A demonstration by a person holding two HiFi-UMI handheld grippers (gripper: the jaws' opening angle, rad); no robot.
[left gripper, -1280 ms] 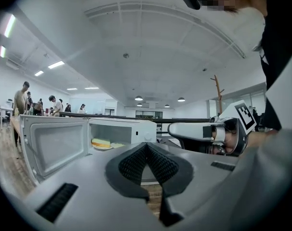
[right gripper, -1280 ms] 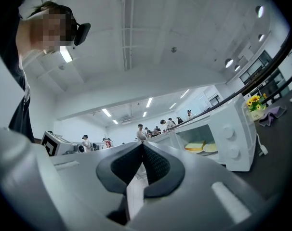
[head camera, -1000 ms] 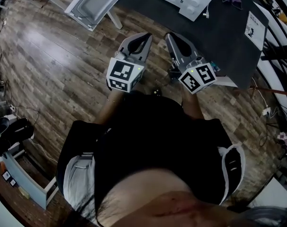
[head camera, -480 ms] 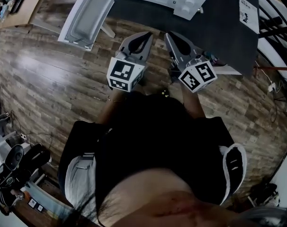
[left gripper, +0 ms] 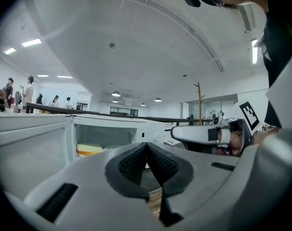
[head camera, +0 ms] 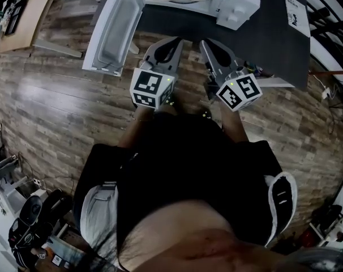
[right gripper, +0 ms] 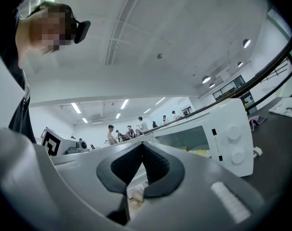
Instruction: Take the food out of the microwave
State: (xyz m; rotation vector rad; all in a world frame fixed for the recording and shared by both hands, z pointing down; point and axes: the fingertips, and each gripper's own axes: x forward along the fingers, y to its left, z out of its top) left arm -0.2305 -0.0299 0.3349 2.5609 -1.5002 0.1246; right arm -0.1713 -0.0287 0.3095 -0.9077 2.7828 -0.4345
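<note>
1. The left hand-held gripper (head camera: 172, 43) is shut tight. Its two jaws press together and nothing is between them.
2. The right hand-held gripper (head camera: 205, 44) is shut too, and it holds nothing.
3. The two sit side by side, close together, above the wooden floor (head camera: 58, 95). Both point at the microwave (head camera: 231, 1).
4. The white microwave stands on a dark tabletop (head camera: 268, 44), just ahead of both hand-held grippers.
5. Its door (head camera: 112, 27) is wide open, ahead of the left hand-held gripper and off to its left.
6. The food (left gripper: 89, 149) is inside the microwave. It is a yellow-brown piece that looks like bread. It lies ahead of the left hand-held gripper, a little to the left, and neither hand-held gripper touches it.
7. Two round knobs (right gripper: 234, 143) are on the microwave's front, to the right of the right hand-held gripper.
8. A sheet of paper (head camera: 296, 16) lies on the tabletop, well off to the right of the right hand-held gripper.
9. Some people (right gripper: 111, 134) stand far away, beyond the microwave.
</note>
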